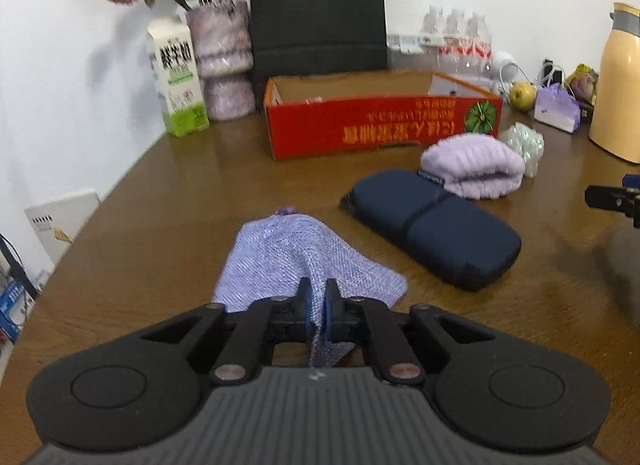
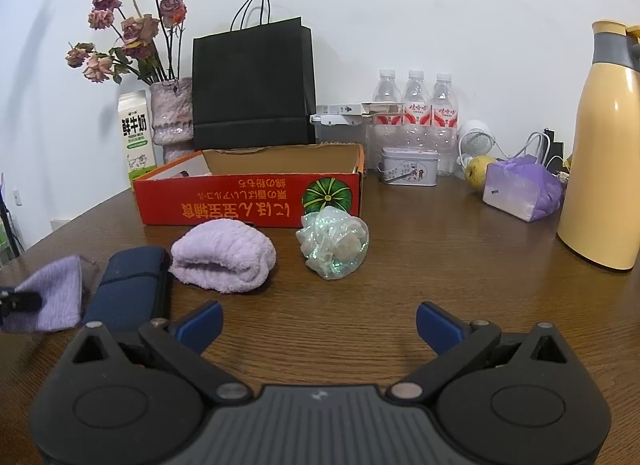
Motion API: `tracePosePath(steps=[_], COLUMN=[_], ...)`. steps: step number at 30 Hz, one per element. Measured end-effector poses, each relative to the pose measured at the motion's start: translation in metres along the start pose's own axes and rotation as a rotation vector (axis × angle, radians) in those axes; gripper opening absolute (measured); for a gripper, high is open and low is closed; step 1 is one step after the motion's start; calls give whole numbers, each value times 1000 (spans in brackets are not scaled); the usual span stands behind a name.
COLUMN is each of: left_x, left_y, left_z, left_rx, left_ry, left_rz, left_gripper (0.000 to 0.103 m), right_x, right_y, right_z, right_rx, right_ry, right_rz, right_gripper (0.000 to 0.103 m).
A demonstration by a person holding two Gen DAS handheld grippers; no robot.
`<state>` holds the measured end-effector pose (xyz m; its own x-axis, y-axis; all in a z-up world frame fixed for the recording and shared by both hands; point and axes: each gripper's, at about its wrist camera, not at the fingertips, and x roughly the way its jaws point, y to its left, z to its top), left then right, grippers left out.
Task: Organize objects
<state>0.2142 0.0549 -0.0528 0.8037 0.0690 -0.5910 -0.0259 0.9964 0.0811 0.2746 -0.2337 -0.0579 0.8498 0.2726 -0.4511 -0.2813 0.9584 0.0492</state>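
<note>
Progress is small: left fingers (image 1: 315,301) clench the lilac cloth (image 1: 296,261), right fingers (image 2: 319,323) are released, and the red box (image 1: 380,121) at 12 o'clock is nearly empty.

Wooden table (image 2: 440,265) (brown) bears red box (image 2: 248,201), lilac towel (image 2: 224,255), navy case (image 2: 132,285), yellow jug (image 2: 600,169)

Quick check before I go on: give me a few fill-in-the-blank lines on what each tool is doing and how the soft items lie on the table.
1. The left tool is shut on the ____ knit cloth.
2. The right tool is ____ and holds nothing.
3. The rolled towel lies between the mesh sponge and the ____ pouch.
4. Behind the towel stands the ____ cardboard box.

Missing words: purple; open; navy; red
</note>
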Motion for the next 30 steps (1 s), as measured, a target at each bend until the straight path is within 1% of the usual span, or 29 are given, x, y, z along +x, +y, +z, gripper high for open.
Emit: tracePosePath(steps=[1,2,3,4,5,6,8,10,12,13,15,19,21,22,23,24,25,26,27,28,30], left_x=[2,3,3,4,4,5,12,21,31,35,39,40,38,35,32,29,26,23,21,18,15], left_y=[0,0,0,-1,-1,0,2,4,6,8,16,15,13,11,7,3,-1,-6,-10,-12,-11], left_z=[-1,-2,-1,0,1,3,7,10,11,10,10,10,9,8,8,7,6,5,5,3,2], left_rx=[-8,-9,-10,-14,-18,-22,-40,-59,-79,-98,-150,-155,-155,-149,-143,-136,-130,-124,-119,-127,-150], left_ry=[2,1,-4,-14,-22,-24,-12,12,48,61,77,78,68,58,49,38,28,16,8,3,-8], left_rz=[4,8,13,25,34,37,50,72,80,91,70,79,78,71,65,56,48,38,29,5,-14], left_gripper=[19,34,43,55,60,64,86,89,97,103,103,103,98,91,79,72,58,40,25,4,3], right_x=[0,1,1,1,2,2,2,2,2,2,2,1,2,2,2,2,2,2,2,2,1], right_y=[0,-1,-1,-1,-1,-1,-1,-1,-1,-1,-1,0,0,0,0,0,-1,-1,-1,-2,-2], right_z=[0,0,0,0,0,0,0,1,1,1,1,1,1,1,1,1,1,1,1,1,1], right_rx=[3,5,7,9,10,10,9,9,9,9,7,7,7,8,9,11,12,13,13,13,14], right_ry=[2,3,4,6,7,8,10,9,9,9,9,9,8,8,8,8,9,10,10,9,8], right_rz=[-2,-3,-4,-5,-5,-5,-5,-5,-5,-5,-5,-6,-6,-6,-7,-7,-7,-8,-8,-8,-10], right_gripper=[103,103,103,103,103,103,103,103,103,103,103,103,103,103,103,103,103,103,103,103,103])
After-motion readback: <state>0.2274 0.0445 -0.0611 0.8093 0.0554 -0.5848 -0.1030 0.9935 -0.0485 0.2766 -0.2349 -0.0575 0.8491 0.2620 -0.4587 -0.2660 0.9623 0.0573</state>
